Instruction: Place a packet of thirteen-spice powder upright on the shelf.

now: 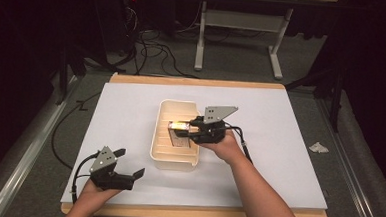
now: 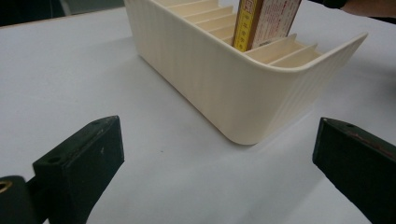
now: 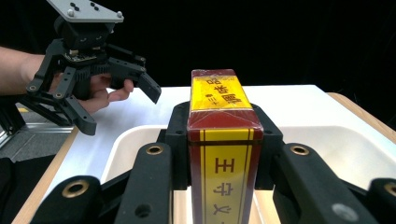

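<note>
Right gripper [image 1: 187, 128]: I have it clamped on the box [image 3: 224, 140]; both jaws press the box's long sides, as I see in the right gripper view.
Right gripper place: I hold it over the bin [image 1: 159, 152], jaws pointing toward the table's left side in the high view.
Box: red and yellow, with printed characters; I see it standing inside the bin with its lower end among the dividers [image 2: 280, 49] in the left gripper view.
Box contact: whether its end rests on the bin floor I cannot tell.
Bin: cream, ribbed outer wall, rounded corners, divided inside by thin slats; it sits near the middle of the white sheet [image 1: 278, 158].
Left gripper [image 1: 130, 168]: I have its jaws apart, with nothing between them.
Left gripper place: I hold it low over the sheet near the table's front left corner, well apart from the bin, facing the bin's near corner.
Table [image 1: 197, 82]: wooden edge shows around the sheet.
</note>
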`<state>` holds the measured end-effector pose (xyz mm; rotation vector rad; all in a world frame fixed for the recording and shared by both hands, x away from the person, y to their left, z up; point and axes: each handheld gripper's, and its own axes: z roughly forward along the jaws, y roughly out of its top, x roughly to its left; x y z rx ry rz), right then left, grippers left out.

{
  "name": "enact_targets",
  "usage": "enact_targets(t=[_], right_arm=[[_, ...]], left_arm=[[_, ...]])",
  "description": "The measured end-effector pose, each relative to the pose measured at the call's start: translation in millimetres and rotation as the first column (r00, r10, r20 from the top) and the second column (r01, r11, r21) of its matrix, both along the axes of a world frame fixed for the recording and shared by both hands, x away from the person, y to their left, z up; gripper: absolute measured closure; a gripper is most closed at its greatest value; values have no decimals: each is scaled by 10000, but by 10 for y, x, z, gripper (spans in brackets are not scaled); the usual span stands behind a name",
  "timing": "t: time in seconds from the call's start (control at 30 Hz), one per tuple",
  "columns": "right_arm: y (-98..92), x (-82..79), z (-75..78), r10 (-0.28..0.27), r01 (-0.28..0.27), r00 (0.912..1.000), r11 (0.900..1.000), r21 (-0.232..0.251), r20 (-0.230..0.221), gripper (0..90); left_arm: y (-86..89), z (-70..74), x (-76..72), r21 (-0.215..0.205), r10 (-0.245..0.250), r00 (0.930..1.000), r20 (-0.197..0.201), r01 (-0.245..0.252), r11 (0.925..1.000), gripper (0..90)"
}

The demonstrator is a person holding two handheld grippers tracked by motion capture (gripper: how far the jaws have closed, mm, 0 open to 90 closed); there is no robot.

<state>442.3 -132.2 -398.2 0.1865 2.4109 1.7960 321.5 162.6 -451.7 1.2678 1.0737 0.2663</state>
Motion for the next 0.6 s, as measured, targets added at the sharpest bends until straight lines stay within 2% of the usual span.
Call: enact_targets(t=[0.23, 0.6], right_arm=[[28, 4, -23, -22, 22, 10000, 10000, -33, -60, 677], [91, -12, -90, -21, 16, 9999, 9993, -368, -134, 663]], left_arm=[[11, 0, -5, 4, 5, 10000, 5, -5, 10000, 26], [3, 3, -7, -16, -25, 10000, 2, 25, 10000, 26]])
